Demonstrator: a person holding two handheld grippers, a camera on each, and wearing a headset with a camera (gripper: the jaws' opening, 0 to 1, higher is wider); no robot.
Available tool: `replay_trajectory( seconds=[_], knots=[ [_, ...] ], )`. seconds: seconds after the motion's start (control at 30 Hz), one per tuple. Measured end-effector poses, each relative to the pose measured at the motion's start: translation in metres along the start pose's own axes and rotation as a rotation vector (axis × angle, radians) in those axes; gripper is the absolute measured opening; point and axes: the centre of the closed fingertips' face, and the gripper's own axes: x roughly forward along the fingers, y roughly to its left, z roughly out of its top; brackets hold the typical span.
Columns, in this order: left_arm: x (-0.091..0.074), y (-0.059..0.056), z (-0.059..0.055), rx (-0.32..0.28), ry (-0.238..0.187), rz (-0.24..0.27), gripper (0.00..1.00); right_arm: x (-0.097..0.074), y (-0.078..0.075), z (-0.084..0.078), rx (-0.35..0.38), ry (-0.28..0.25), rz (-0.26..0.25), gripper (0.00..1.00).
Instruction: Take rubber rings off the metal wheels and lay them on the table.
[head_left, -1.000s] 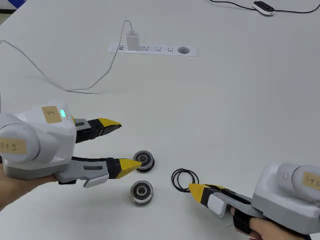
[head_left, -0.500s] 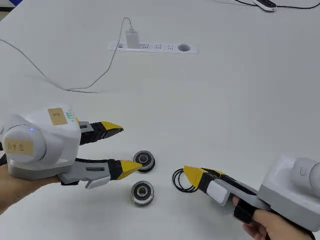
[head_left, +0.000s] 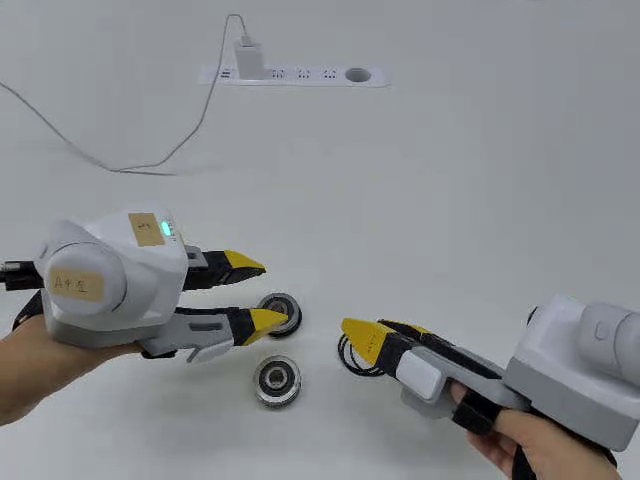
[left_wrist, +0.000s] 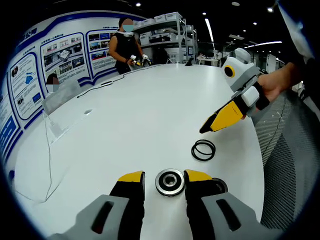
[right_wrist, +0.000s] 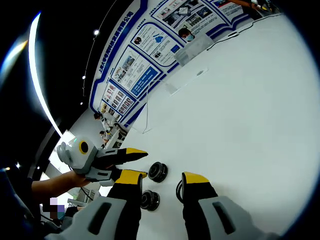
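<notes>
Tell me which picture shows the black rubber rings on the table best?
The left gripper view: the rubber rings lie whole and uncovered on the table. In the head view the right claw hides part of them. In the right gripper view a sliver peeks out beside its claw.

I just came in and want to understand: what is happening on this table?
A person holds two grippers over a table. The left gripper, open, has its jaws on either side of one metal wheel. The right gripper, open and empty, points at black rubber rings lying there. A second wheel lies nearby.
</notes>
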Motion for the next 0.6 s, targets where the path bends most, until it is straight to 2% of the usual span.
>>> replay_trajectory(
  seconds=[0.13,0.6],
  knots=[
    [0.004,-0.003,-0.004,0.012,0.021,-0.016,0.31,0.002,0.000,0.001,0.006,-0.003,0.003,0.33],
    [0.008,-0.009,-0.011,0.015,0.046,-0.047,0.22,0.005,-0.001,0.001,0.011,-0.003,0.003,0.32]
  ],
)
